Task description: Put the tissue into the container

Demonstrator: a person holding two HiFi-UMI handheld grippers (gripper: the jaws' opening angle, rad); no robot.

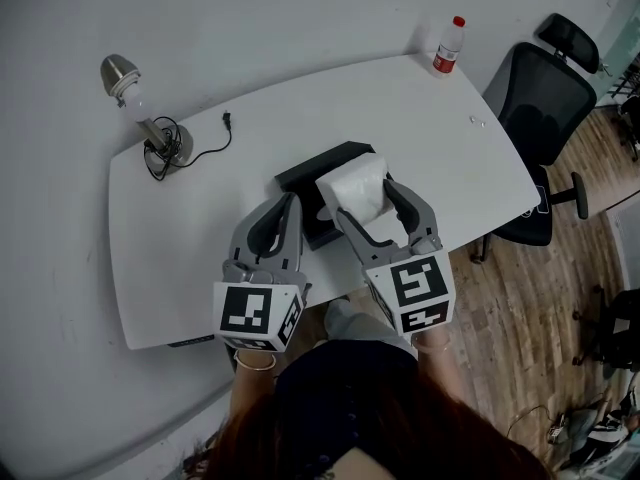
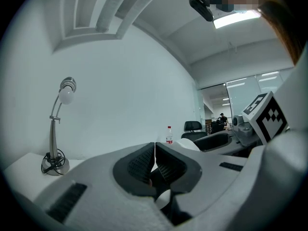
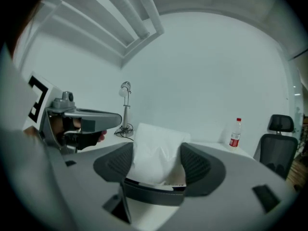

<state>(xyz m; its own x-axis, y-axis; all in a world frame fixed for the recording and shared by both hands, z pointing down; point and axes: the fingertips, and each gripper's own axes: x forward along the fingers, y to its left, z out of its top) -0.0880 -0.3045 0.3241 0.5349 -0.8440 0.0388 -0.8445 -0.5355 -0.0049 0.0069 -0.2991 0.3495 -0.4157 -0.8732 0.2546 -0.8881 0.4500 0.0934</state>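
White soft tissue clamped in right gripper jaws over black rectangular container, left gripper jaws together, shown only by its own view

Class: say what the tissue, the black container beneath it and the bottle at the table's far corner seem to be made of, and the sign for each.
The tissue looks like soft paper: matte white, creased and puckered. The container is probably plastic, matte black with straight, crisp edges; coated board is possible. The bottle is likely translucent plastic, with a red cap and label.
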